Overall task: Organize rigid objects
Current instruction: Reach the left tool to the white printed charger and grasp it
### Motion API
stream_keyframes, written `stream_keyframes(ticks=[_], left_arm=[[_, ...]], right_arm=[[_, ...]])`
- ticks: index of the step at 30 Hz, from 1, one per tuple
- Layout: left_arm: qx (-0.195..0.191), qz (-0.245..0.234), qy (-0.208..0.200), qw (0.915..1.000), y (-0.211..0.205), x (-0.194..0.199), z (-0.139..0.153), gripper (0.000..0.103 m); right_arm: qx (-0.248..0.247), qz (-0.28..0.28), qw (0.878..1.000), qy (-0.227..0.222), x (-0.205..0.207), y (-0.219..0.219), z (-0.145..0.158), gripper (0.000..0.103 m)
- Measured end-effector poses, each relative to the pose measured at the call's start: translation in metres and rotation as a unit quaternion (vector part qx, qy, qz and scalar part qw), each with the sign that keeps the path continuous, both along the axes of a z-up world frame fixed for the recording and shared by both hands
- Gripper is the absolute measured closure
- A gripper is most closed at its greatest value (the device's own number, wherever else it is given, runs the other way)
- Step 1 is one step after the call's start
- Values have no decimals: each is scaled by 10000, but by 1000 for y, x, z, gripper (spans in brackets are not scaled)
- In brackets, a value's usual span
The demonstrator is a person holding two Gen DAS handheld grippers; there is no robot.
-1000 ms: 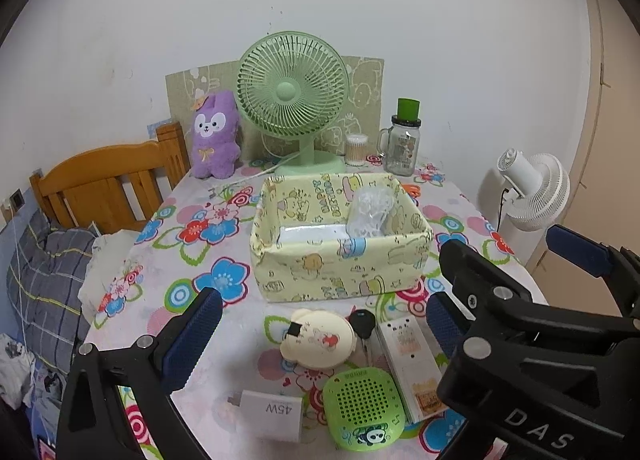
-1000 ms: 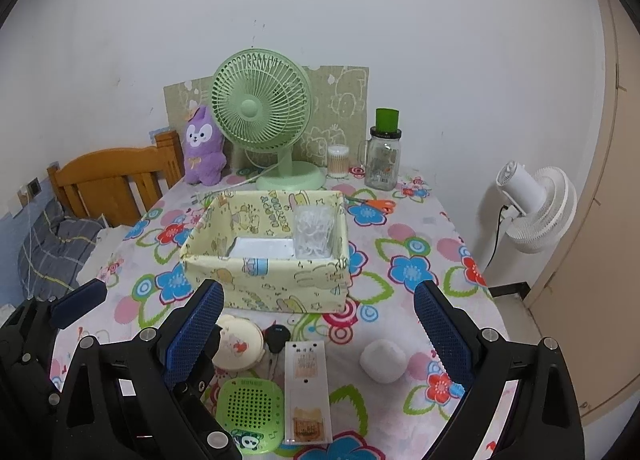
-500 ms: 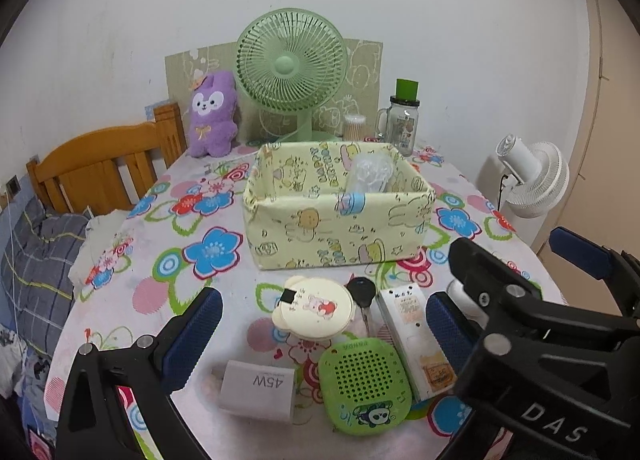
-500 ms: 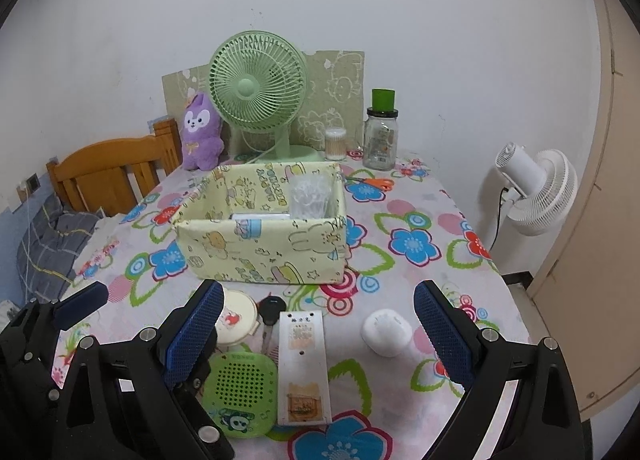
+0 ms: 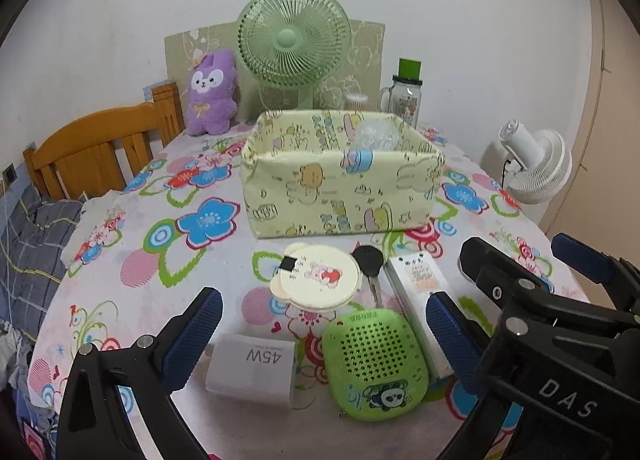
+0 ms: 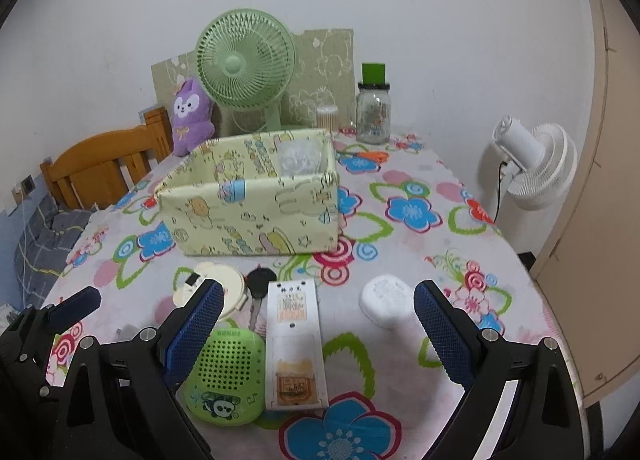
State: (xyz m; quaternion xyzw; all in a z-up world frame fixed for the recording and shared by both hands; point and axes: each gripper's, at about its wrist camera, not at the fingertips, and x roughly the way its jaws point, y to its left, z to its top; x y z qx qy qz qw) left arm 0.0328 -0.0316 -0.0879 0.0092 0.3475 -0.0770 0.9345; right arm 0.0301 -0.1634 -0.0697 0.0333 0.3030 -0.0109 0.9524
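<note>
while both tools gape wide | green speaker (image 5: 374, 364) between left tool (image 5: 320, 334) tips | right tool (image 6: 316, 332) straddles white box (image 6: 294, 344)

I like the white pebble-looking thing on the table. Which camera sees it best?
The right wrist view: the white case lies in plain sight between the open jaws of the right gripper. The left wrist view doesn't show it.

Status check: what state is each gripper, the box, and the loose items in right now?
left gripper: open, empty
right gripper: open, empty
yellow fabric box: upright, open-topped, clear plastic item inside
45W charger: lying flat on table
green speaker: flat on table
round bear-eared case: closed
key: on table
</note>
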Motion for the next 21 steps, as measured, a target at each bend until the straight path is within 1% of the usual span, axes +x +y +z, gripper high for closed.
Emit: stream_keyframes(ticks=[7,9,11,14,19,21], left_arm=[[22,41,222,9997,8,8,-20,0],[56,96,323,9994,12,12,-25,1],[89,160,403,9990,17,15,-31,1],[144,227,514,9983,23,19,-39,2],[283,266,605,9974,28,21,-50,7],[402,269,548,9973,26,20,-51,10]], right_arm=[[-148,-12,9998,163,8,7,-17,6],[-254,-114,9995,166,11,9,-22,6],[-315,-155,9992,211,15,12,-28,11],[-270,-71,9991,327,21,15,-36,12],[-337,47,9984,462,28,22,-48,12],[-334,79,9981,520,31,24,-53,12]])
